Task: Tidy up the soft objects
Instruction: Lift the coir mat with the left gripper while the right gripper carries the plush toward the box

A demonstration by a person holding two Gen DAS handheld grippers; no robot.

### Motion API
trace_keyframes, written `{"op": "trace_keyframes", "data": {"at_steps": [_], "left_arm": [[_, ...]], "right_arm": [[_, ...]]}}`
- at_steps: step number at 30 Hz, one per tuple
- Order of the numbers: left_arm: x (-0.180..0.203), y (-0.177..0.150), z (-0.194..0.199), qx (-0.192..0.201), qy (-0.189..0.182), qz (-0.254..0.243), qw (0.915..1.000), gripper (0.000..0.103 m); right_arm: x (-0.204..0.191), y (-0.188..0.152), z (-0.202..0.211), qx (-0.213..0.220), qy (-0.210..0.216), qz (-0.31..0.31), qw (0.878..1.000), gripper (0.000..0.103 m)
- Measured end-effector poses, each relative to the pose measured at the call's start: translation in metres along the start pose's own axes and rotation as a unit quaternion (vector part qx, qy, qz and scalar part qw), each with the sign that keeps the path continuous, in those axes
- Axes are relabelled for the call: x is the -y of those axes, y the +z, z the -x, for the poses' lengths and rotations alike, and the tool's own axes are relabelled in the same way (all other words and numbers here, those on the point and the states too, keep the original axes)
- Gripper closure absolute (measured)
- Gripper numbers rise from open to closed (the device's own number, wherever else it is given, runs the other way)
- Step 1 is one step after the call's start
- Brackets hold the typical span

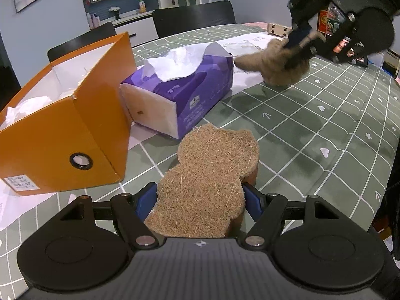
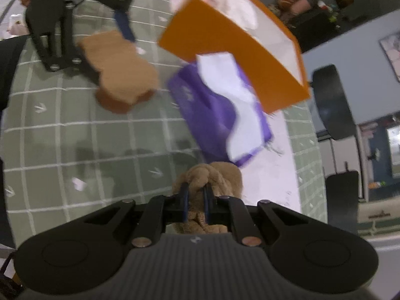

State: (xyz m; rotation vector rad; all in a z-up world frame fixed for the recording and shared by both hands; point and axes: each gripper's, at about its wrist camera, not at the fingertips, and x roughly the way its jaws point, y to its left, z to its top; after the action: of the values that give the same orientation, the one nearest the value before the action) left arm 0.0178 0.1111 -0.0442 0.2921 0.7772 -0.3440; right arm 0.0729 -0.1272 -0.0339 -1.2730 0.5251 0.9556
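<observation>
The left gripper clamps the fibrous brown sponge above the green tablecloth, close to the orange box, likely its destination; the right gripper pinches a tan plush toy beyond the purple tissue pack.

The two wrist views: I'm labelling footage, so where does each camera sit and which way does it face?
Left wrist: on the left hand-held gripper, facing across the table; sponge clamped.
Right wrist: on the right hand-held gripper, looking steeply down at the table; plush toy clamped.
Both show: orange box, purple tissue pack, the opposite gripper.
</observation>
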Motion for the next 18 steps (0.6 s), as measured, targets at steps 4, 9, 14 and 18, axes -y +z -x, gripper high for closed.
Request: {"op": "trace_keyframes", "data": {"at_steps": [4, 9, 14, 18], "left_arm": [[-0.006, -0.006, 0.009, 0.004, 0.006, 0.008, 0.9999, 0.019], [-0.016, -0.014, 0.020, 0.006, 0.018, 0.017, 0.9997, 0.019], [-0.028, -0.021, 0.034, 0.011, 0.032, 0.026, 0.9991, 0.019], [-0.034, -0.025, 0.046, 0.017, 0.041, 0.029, 0.9986, 0.019]], "right_arm": [[-0.013, 0.015, -0.001, 0.008, 0.021, 0.016, 1.000, 0.094], [-0.016, 0.036, -0.002, 0.024, 0.038, 0.014, 0.999, 0.094], [-0.008, 0.059, 0.003, 0.037, 0.051, -0.001, 0.998, 0.094], [-0.006, 0.075, 0.010, 0.046, 0.059, 0.000, 0.997, 0.094]]}}
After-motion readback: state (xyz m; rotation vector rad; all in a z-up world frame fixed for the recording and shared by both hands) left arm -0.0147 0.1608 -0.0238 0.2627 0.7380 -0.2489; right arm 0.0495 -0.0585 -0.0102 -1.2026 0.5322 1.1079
